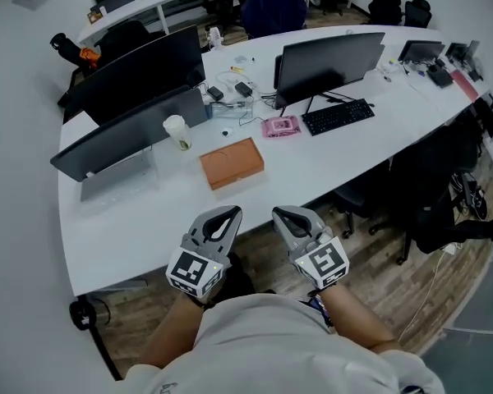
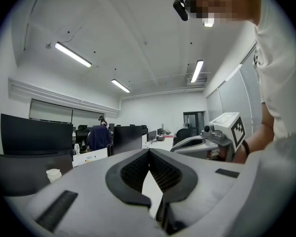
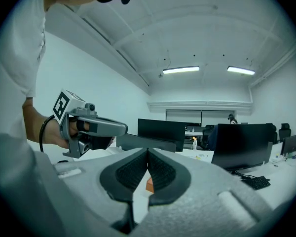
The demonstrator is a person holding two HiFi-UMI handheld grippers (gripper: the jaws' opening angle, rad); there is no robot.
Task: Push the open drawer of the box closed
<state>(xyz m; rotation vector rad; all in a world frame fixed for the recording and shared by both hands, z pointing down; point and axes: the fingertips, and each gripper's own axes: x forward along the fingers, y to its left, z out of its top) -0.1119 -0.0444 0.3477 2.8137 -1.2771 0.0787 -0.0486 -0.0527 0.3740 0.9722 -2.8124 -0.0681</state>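
Note:
The orange box point(image 1: 232, 163) lies flat on the white desk point(image 1: 312, 167), in front of the monitors; from here I cannot tell where its drawer is. A sliver of the orange box point(image 3: 149, 184) shows through the right gripper's jaws. My left gripper point(image 1: 223, 215) and right gripper point(image 1: 284, 216) hang side by side over the desk's near edge, short of the box and apart from it. Both are shut with nothing between the pads. In the left gripper view the left gripper point(image 2: 149, 153) has its tips meeting; the right gripper point(image 3: 147, 153) looks the same in its own view.
Two dark monitors point(image 1: 140, 97) stand behind and left of the box, with a white cup point(image 1: 177, 131) beside them. A third monitor point(image 1: 329, 64), a keyboard point(image 1: 338, 116) and a pink packet point(image 1: 280, 126) sit to the right. Office chairs point(image 1: 444, 195) stand off the desk's right end.

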